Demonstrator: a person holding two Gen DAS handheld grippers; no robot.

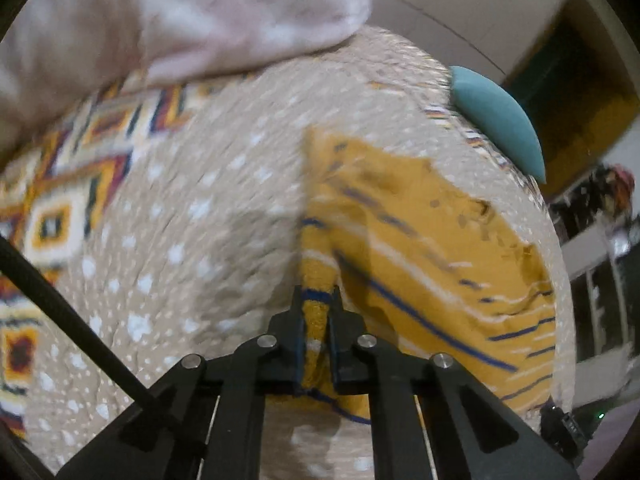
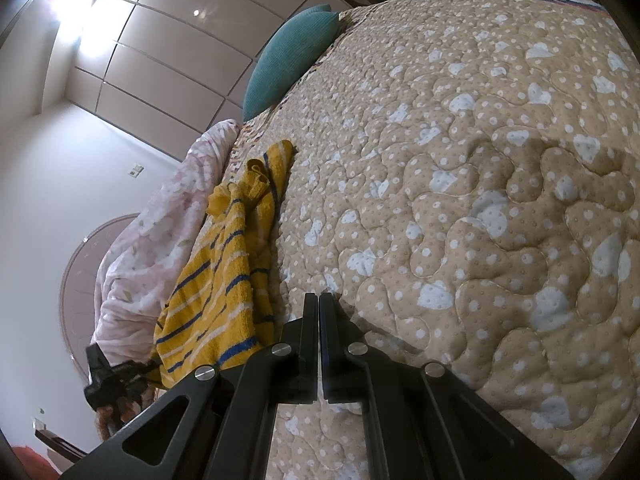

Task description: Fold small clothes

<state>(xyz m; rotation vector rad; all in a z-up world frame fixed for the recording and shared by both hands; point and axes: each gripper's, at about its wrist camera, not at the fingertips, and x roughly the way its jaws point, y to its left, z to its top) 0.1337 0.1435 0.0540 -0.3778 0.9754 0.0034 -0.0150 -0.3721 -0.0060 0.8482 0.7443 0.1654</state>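
A small yellow garment (image 1: 432, 248) with blue and white stripes lies on the beige quilted bed. My left gripper (image 1: 317, 296) is shut on a bunched edge of it, and the cloth stretches away from the fingers. In the right wrist view the same garment (image 2: 228, 260) hangs lifted at the left, with the left gripper (image 2: 116, 376) below it. My right gripper (image 2: 319, 300) is shut and empty, just above the quilt (image 2: 460, 200), to the right of the garment.
A teal cushion (image 1: 500, 120) lies at the bed's far edge and also shows in the right wrist view (image 2: 288, 60). A pink-white blanket (image 1: 168, 20) is heaped beside the garment and shows in the right wrist view (image 2: 160, 232). The quilt has a patterned border (image 1: 80, 168).
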